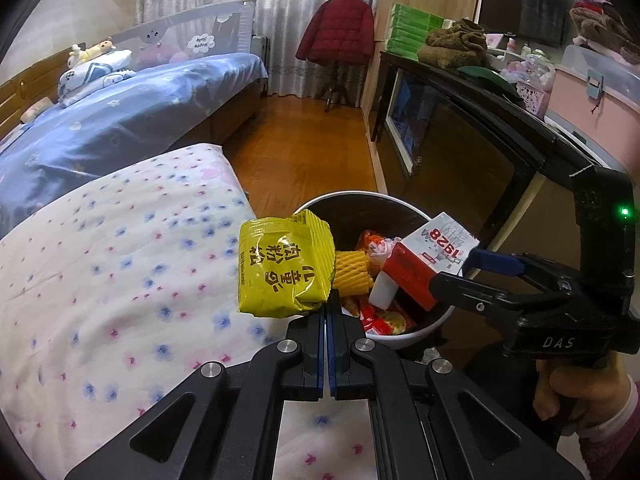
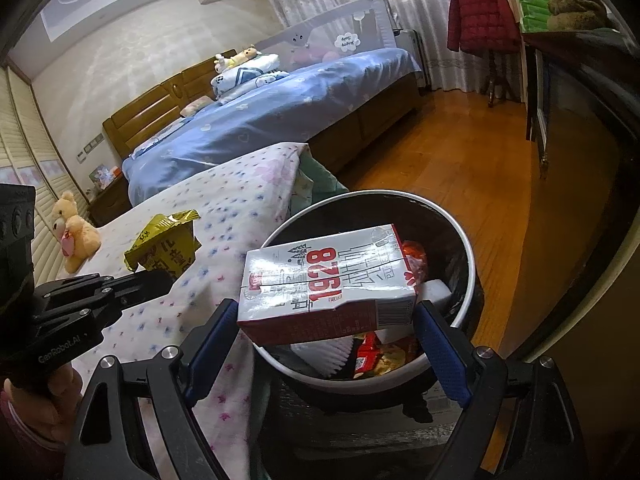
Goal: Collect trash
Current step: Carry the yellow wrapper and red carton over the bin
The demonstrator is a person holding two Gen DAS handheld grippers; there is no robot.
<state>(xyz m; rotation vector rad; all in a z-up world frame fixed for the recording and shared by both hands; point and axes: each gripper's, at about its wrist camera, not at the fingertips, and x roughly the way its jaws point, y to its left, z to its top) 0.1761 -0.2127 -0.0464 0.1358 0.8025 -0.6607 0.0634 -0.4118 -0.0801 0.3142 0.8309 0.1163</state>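
Note:
My left gripper is shut on a yellow snack packet and holds it at the left rim of the white trash bin. The packet also shows in the right wrist view. My right gripper is shut on a red and white "1928" carton, held flat over the bin. In the left wrist view the carton hangs over the bin's right side. Several wrappers lie inside the bin.
A flowered quilt covers the bed at left. A blue bed lies beyond it. A dark cabinet stands at right, wooden floor between. A teddy bear sits on the quilt.

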